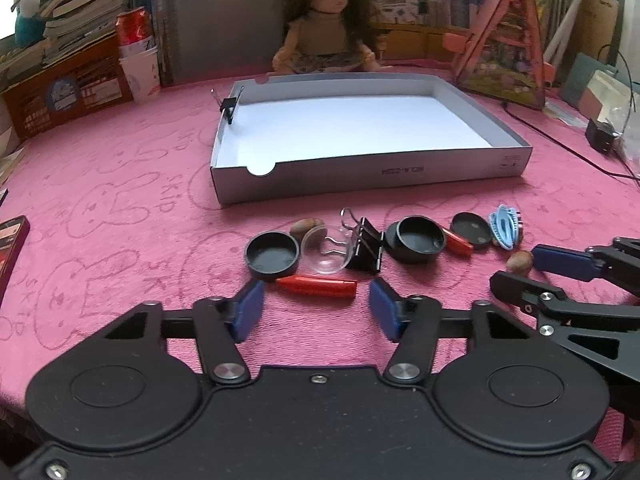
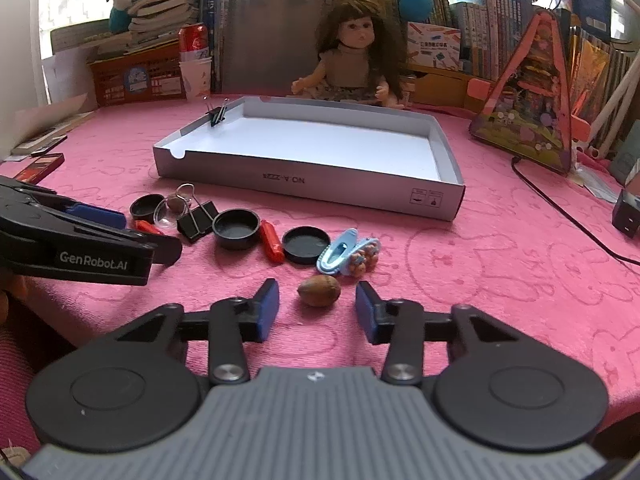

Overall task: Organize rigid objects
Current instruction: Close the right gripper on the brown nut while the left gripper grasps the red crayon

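**Both claws lining up picks, box nearly bare**

Right claw [image 2: 317,306] is spread around a nut [image 2: 319,289], pads clear of it. Left claw [image 1: 317,304] is spread, aimed at a red tube [image 1: 318,286], not gripping. Next, I judge: pinch, lift, carry to box.

Row on table [image 1: 120,200]: two nuts, two red tubes, three black caps, one clear dome, one binder clip, one blue hair clip. Beyond, box [image 1: 372,174] has one clip on its wall.

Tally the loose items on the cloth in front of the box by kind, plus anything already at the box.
Black round caps: 3
Red tubes: 2
Nuts: 2
Binder clips: 2, one clipped on the box wall
Clear dome: 1
Blue hair clip: 1
Total: 11
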